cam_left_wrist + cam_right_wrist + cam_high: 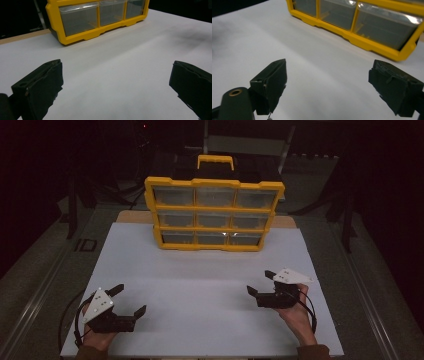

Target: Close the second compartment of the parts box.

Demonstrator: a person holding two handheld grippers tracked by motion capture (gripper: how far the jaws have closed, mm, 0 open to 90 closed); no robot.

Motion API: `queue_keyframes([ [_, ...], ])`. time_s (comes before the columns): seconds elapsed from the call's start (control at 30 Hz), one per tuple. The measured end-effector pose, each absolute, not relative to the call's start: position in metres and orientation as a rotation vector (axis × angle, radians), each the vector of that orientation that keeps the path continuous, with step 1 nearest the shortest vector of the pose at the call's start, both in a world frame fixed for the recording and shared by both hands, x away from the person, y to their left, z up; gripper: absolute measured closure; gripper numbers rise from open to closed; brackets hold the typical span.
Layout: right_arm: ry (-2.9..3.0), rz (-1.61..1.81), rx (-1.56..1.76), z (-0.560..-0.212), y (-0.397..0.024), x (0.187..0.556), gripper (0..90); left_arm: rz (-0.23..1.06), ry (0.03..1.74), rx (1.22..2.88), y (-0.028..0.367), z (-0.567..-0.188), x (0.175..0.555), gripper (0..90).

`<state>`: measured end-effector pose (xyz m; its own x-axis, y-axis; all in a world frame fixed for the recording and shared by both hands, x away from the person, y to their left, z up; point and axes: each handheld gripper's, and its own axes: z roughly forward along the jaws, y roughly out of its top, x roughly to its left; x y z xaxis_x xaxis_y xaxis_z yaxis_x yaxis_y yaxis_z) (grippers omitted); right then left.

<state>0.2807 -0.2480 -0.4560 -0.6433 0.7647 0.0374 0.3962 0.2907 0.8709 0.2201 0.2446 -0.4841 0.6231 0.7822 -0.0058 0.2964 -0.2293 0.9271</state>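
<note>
A dim lab or workshop test bench: a white board point(200, 290) covers the tabletop, a yellow parts organiser point(214, 214) with clear drawers stands near its far edge, and dark stands point(74, 205) and metal framing point(245, 142) surround the table.

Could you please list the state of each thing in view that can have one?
Yellow drawer organizer: upright at the far end of the white board, all nine clear drawers shut, black-and-yellow handle up.
Left tongs: open, nothing between the jaws.
Right tongs: open, nothing between the jaws.
</note>
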Motion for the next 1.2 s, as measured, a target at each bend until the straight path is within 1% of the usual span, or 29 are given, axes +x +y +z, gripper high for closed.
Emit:
queue_keyframes([
  [0.2,2.105,1.322,1.059,-0.474,-0.258,0.27,11.5,0.586,0.877,1.803,0.244,-0.484,0.22,0.0],
  [0.37,2.073,1.328,1.026,-0.481,-0.26,0.259,10.2,0.593,0.88,1.795,0.245,-0.484,0.22,0.0],
  [0.73,1.999,1.384,0.992,-0.488,-0.269,0.247,10.2,0.604,0.895,1.774,0.252,-0.481,0.217,0.0],
  [1.2,2.024,1.394,0.927,-0.491,-0.262,0.243,10.0,0.613,0.902,1.781,0.252,-0.481,0.216,0.0],
])
